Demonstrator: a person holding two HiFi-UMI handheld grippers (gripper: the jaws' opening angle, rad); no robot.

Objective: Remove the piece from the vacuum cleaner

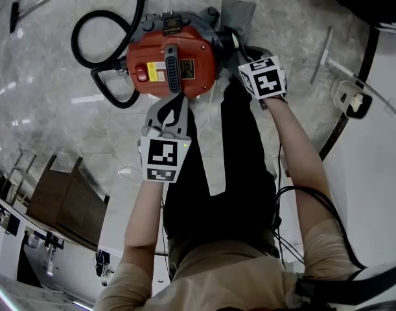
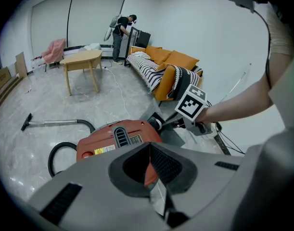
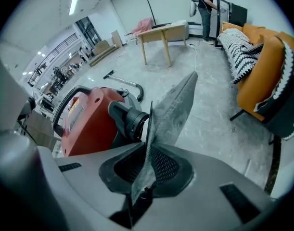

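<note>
**Right gripper clamping the grey piece beside the vacuum port**

Floor [image 1: 48,122]: grey marble, carrying everything.

Sofa [image 2: 175,61]: orange, sitting along the floor's far edge by the wall, with a striped throw [image 2: 147,73] lying on it.

Table [image 2: 82,59]: wooden, standing toward the floor's far-left corner in the left gripper view. A person [image 2: 120,30] is standing at the far edge beyond it.

Vacuum [image 1: 172,60]: red body, sitting on the open middle of the floor, right in front of the operator's legs. A black hose [image 1: 107,28] is looping off its left side in the head view. The wand [image 2: 53,123] is lying flat on the floor beyond the hose.

Left gripper [image 1: 175,101]: jaws sitting together with nothing between them. The tips are hovering over the vacuum's near edge. Can't tell whether they're touching it.

Right gripper [image 3: 147,150]: jaws clamping on the piece [image 3: 173,107]. It's a thin, flat grey sheet, sitting edge-on between the pads and sticking up well past the tips.

The piece is sitting just beside the vacuum's black port [image 3: 130,119]. Can't tell whether it's touching the port. In the head view the piece [image 1: 240,11] is showing at the vacuum's far-right side, above the right gripper's marker cube [image 1: 264,76].
</note>
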